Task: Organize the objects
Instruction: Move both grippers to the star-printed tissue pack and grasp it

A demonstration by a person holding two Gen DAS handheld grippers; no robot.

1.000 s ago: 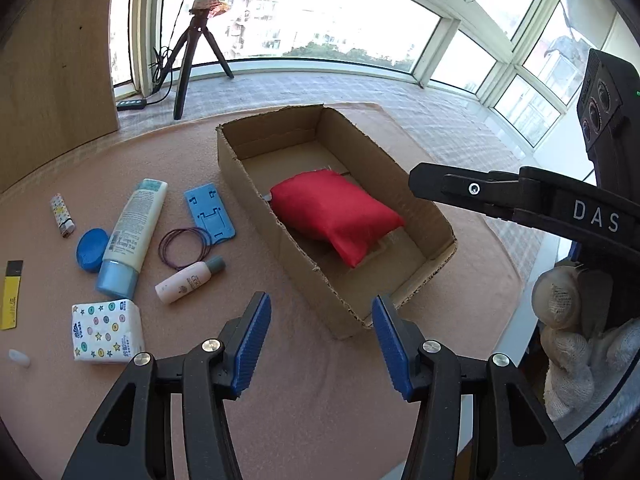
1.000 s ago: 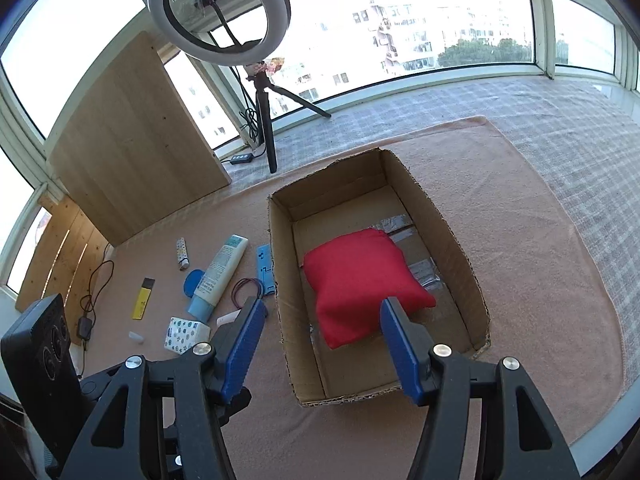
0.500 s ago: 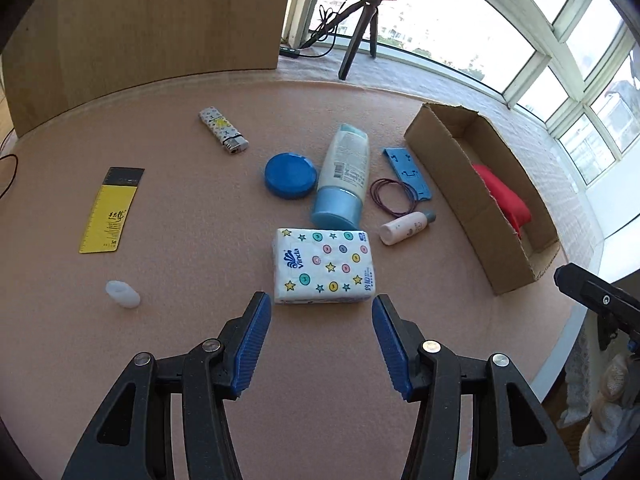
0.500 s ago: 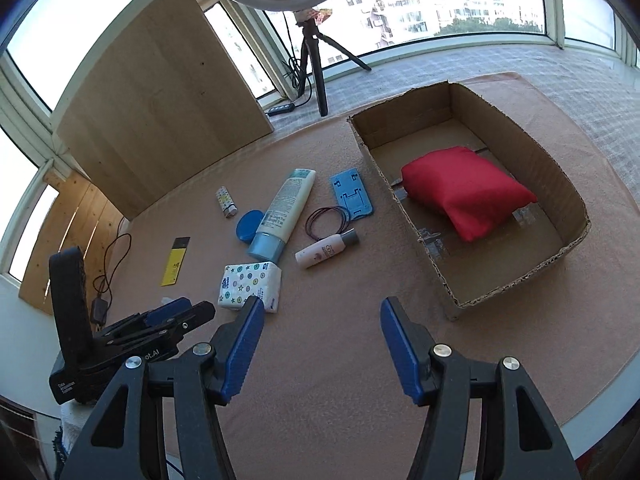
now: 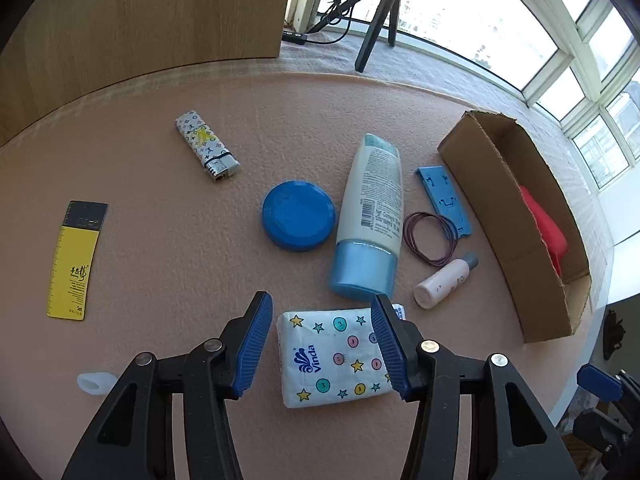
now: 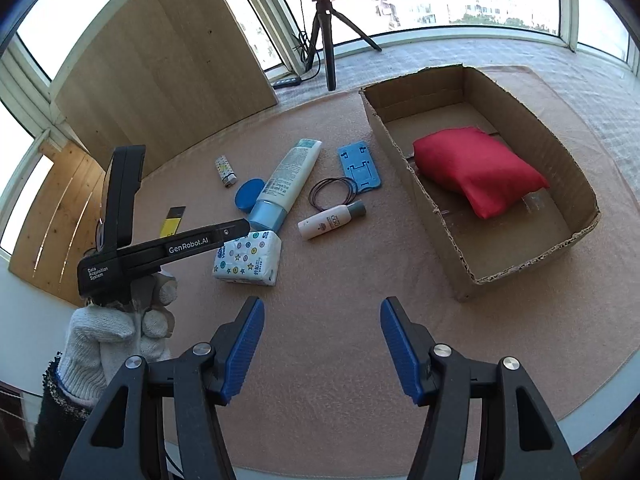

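Tissue pack (image 5: 338,356), white with stars and dots, lies flat on the pink worktop (image 5: 160,248) between the two blue pads of my left tongs (image 5: 318,346). These tongs stand wide open around the pack; whether either pad touches it I cannot tell. From the right wrist view the same pack (image 6: 248,257) sits under the tip of the left tongs' black arm, which a gloved hand (image 6: 120,326) holds.

Beyond the pack lie, left to right: a yellow ruler (image 5: 76,260), a patterned lighter (image 5: 206,146), a blue lid (image 5: 298,220), a large tube (image 5: 370,220) with its blue cap just beside the pack, a loop of hair ties (image 5: 430,238), a small bottle (image 5: 444,280) and a blue stand (image 5: 444,198). The lid touches the tube's side. The hair ties overlap the stand's edge. A small clear cap (image 5: 96,382) lies near the left pad, apart from the rest.

A cardboard box (image 6: 440,208) stands open on the right of the worktop, just beside the stand. A red cushion (image 6: 476,170) lies inside it, toward the far end.

My right tongs (image 6: 322,354) hover wide open and empty above bare worktop, nearer than the pack and the box. A tripod (image 6: 328,40) stands on the sill behind, beside a wooden board (image 6: 160,64).
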